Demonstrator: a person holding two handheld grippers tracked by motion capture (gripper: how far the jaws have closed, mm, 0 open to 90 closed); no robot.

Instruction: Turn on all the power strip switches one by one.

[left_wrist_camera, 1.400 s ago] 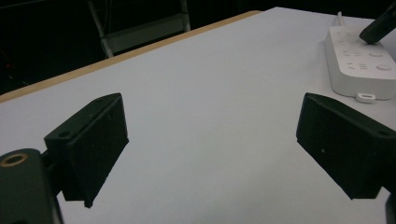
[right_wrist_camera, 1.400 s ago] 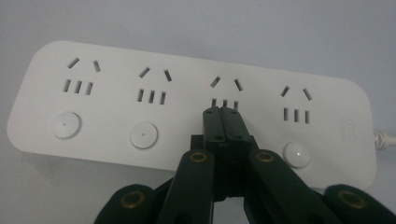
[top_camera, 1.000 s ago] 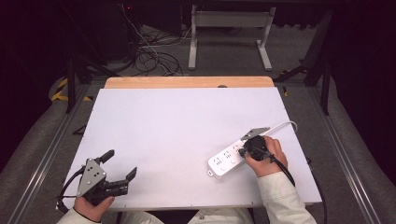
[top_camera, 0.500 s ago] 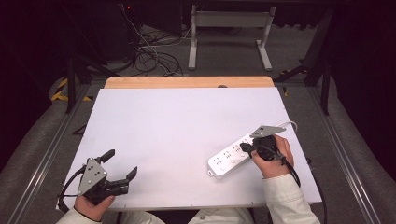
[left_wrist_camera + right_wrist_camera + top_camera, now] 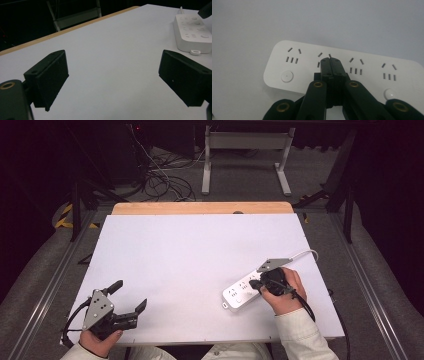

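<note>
High view looks down the table [image 5: 200,250]; both gripper views sit low, sharing the power strip [image 5: 192,32].

table [image 5: 200,270] bright, even | surroundings dark | close views soft

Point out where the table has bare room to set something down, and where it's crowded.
Free: the white tabletop from the wooden far edge to the near edge, between the left gripper and the power strip. Crowded: the right near part, where the right gripper sits shut over the strip.
</note>
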